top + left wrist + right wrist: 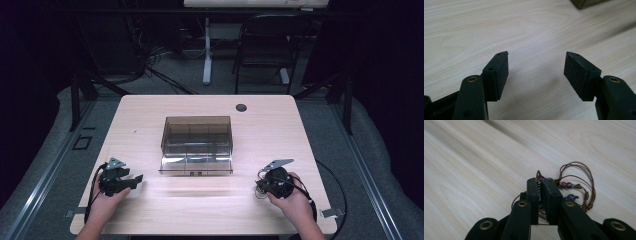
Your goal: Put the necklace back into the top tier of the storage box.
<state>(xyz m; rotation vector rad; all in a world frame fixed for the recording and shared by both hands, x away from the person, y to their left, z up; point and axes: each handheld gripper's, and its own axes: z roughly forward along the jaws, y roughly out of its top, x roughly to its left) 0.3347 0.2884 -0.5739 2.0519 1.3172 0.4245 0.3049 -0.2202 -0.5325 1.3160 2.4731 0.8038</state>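
Right tongs (540, 182) clamp the beaded cord bracelet (574, 186) on the surface (210, 200); left tongs (535, 62) gape empty at the organizer box's (197, 144) eight o'clock.

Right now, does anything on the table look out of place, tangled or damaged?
Nothing looks damaged or spilled. The beaded cord bracelet lies bunched in loose loops, clamped in the right tool. The smoky plastic box sits square on the table, and the left tool is open with nothing between its jaws.
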